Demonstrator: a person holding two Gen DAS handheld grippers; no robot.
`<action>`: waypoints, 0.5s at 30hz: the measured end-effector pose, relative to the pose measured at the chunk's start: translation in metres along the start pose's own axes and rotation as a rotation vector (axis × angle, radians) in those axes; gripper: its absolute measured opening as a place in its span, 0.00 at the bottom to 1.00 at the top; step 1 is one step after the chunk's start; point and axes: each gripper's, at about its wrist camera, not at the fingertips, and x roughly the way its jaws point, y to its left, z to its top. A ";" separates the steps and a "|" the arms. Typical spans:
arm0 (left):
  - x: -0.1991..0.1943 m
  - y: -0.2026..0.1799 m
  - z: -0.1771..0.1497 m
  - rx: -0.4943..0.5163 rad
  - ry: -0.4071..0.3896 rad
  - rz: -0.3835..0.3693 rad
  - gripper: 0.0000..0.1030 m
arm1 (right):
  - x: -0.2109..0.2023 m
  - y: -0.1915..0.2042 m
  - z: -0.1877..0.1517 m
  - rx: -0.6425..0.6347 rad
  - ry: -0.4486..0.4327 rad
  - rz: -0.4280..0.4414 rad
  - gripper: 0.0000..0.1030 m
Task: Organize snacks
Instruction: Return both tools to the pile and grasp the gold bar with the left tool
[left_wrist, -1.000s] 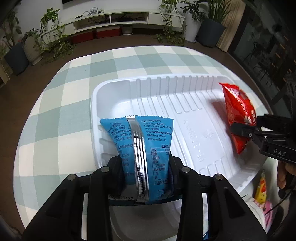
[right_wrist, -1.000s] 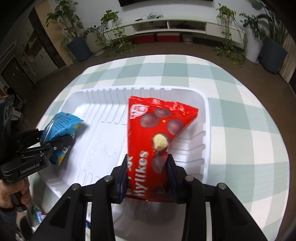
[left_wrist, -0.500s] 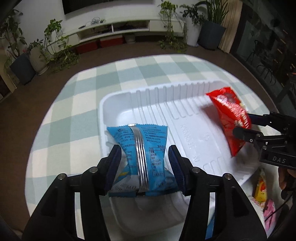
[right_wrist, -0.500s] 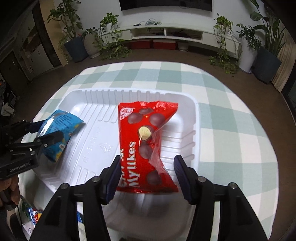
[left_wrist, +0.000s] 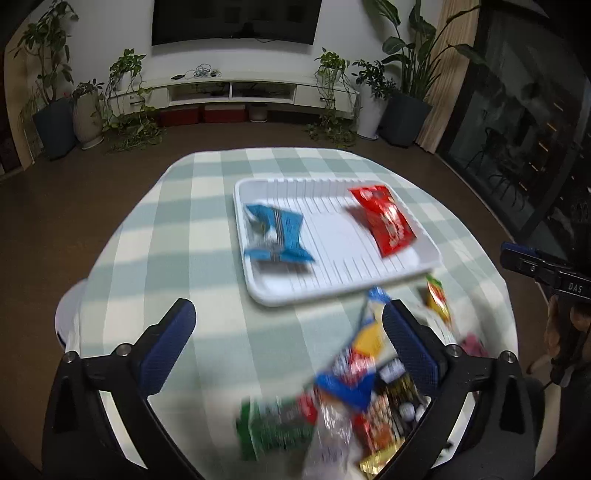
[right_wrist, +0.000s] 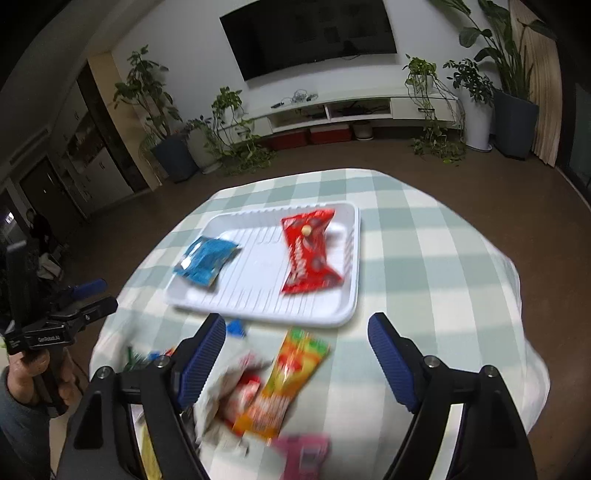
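A white ribbed tray (left_wrist: 334, 286) (right_wrist: 354, 258) lies on the checked tablecloth. In it a blue snack packet (left_wrist: 277, 236) (right_wrist: 205, 260) lies on the left and a red Mylikes packet (left_wrist: 386, 219) (right_wrist: 308, 254) on the right. My left gripper (left_wrist: 288, 314) hovers over the table short of the tray, its jaws opening wide with nothing between the pads. My right gripper (right_wrist: 295, 326) also hangs short of the tray, jaws opening and empty. Each gripper shows at the edge of the other's view, held by a hand.
A blurred heap of loose snack packets (left_wrist: 354, 391) (right_wrist: 273, 391) lies on the near side of the table, under both grippers. The round table's edge (right_wrist: 517, 295) drops off to a brown floor. Plants and a TV cabinet (left_wrist: 258, 92) stand far behind.
Both grippers let go of their packets, opened and pulled back and up from the tray. The blue and red packets now lie in the tray. The loose heap has come into view.
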 end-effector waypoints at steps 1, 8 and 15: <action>-0.011 0.001 -0.016 -0.025 0.001 0.004 1.00 | -0.010 0.001 -0.013 0.014 -0.008 0.008 0.79; -0.047 -0.008 -0.112 -0.147 0.041 0.010 1.00 | -0.048 0.012 -0.111 0.106 -0.029 0.003 0.79; -0.049 -0.063 -0.157 -0.086 0.080 0.039 0.99 | -0.050 0.034 -0.149 0.088 -0.002 0.003 0.78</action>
